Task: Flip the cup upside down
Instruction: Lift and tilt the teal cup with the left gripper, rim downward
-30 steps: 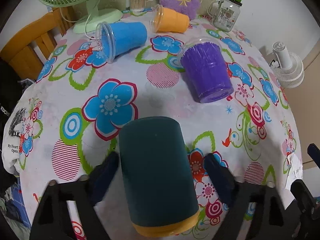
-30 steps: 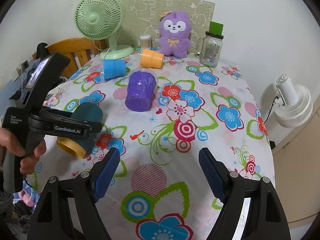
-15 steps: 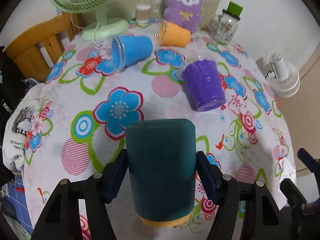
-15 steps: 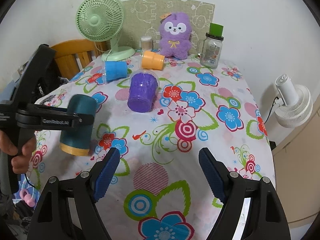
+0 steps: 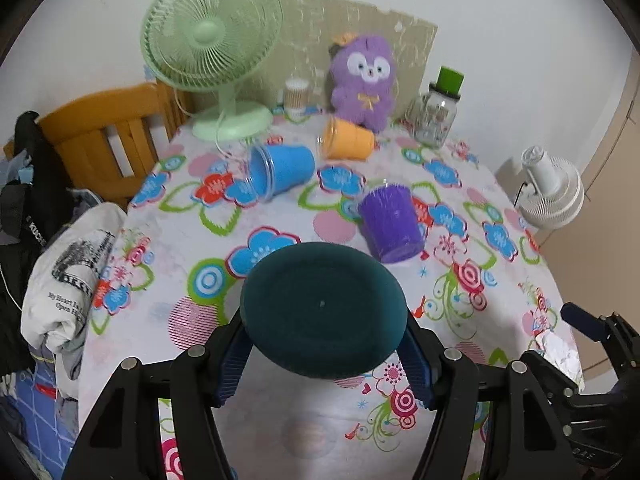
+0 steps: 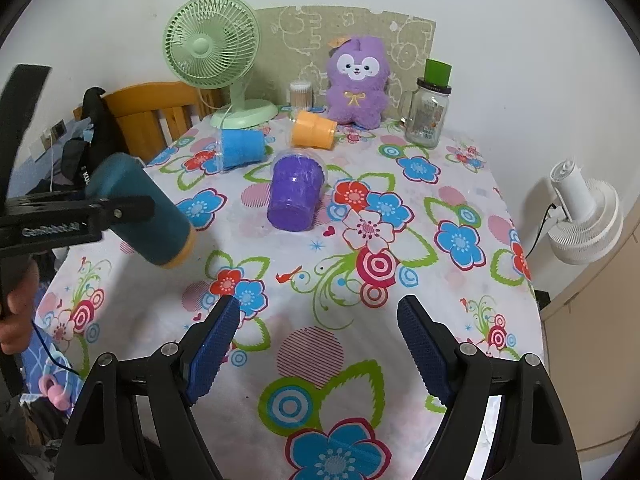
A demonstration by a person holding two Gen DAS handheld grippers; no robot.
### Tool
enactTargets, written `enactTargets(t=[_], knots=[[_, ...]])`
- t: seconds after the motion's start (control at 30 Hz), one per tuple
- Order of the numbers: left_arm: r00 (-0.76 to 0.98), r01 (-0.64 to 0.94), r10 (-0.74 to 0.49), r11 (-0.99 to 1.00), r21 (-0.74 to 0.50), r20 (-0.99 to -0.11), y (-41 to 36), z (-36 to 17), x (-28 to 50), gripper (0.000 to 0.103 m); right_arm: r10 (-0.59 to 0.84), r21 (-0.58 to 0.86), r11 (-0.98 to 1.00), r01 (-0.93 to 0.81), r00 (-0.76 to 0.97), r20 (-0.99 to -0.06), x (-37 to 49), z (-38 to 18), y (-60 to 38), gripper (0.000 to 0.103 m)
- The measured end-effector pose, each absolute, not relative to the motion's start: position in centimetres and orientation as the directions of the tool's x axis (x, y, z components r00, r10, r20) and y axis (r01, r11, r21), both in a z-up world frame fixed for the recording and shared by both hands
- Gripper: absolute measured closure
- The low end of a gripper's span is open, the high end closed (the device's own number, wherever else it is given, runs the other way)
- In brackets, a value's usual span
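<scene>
Nearest in the left wrist view, the left gripper has its jaws clamped on the sides of the dark teal cup, whose closed base faces the camera. From the right wrist view the same cup hangs in the air above the near-left part of the flowered tablecloth, tilted, with its yellow-banded mouth pointing down and to the right (the cup touches nothing but the fingers). The right gripper hovers over the cloth's near edge with its jaws wide apart and nothing between them.

Farther on, a purple cup lies on its side near the middle of the table. Beyond it lie a blue cup and an orange cup, both on their sides. At the far edge stand a green desk fan, a purple plush toy and a glass jar with a green lid. A wooden chair sits at the table's left, and a white fan stands off to the right, below table height.
</scene>
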State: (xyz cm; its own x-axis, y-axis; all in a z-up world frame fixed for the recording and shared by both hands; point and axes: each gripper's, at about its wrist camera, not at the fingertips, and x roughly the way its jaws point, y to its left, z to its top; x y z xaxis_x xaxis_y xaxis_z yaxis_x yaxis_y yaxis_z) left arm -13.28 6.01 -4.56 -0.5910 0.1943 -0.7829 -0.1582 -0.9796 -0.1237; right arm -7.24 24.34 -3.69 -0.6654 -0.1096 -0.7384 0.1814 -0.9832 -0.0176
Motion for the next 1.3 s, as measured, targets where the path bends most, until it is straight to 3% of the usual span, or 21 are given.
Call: enactTargets(t=[0.7,1.3], knots=[[-0.709,-0.144,0.2,-0.98,-0.138,-0.677,4.5,-0.4,-6.6,0.034,-0.143,-0.016,-0.974,0.227,-0.666,-0.732,-6.6,-3.3,22.3,0.02],[-0.635,-0.115,0.204,-0.979,-0.17,-0.745,4.7,-6.4,-6.6,0.034,-0.131,-0.027,-0.972,0.234,-0.631,-0.764,-7.1,-4.8,21.7,0.02]])
